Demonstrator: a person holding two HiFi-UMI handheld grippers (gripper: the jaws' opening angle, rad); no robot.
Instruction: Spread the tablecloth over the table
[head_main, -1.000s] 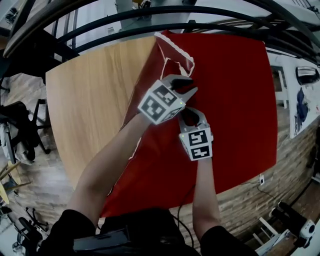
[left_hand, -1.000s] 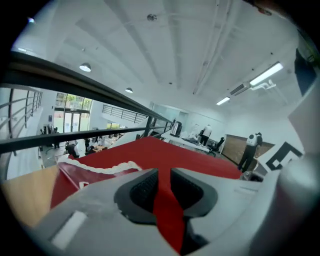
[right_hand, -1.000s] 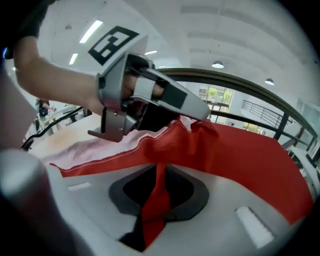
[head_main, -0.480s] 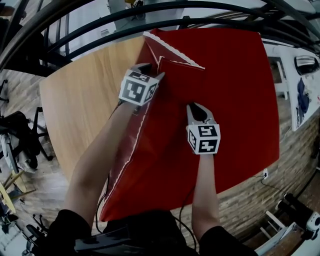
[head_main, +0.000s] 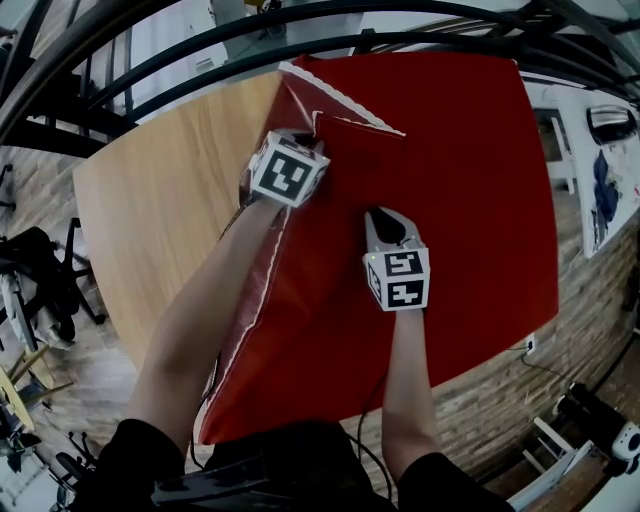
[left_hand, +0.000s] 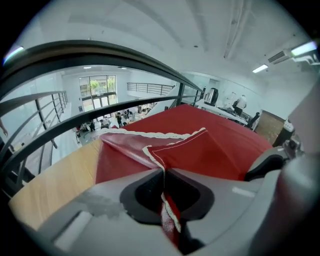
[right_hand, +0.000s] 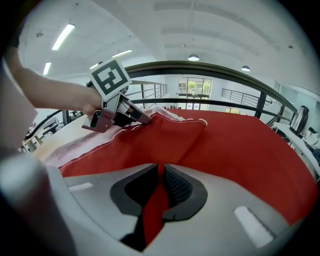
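Over the 3 o'clock half of the pale wooden desk (head_main: 160, 220) lies the red tablecloth with white lace trim (head_main: 470, 180). It is doubled back on itself, with its trimmed edge running from 12 o'clock down toward 7 o'clock. The 9 o'clock half of the wood is bare.

A second ago both grippers crowded the folded corner near the middle. Since then the left gripper (head_main: 305, 155) has swung out toward 10 o'clock onto the lace hem. Its fingers (left_hand: 145, 197) have just been closing and now clench that hem.

The right gripper (head_main: 385, 222), at 4 o'clock from the left one, has barely shifted. Its fingers (right_hand: 177, 187) have also just been closing and pinch a ridge of red cloth.

With two separate holds on the cloth, the upper layer looks ready to be drawn toward 9 o'clock across the bare wood.
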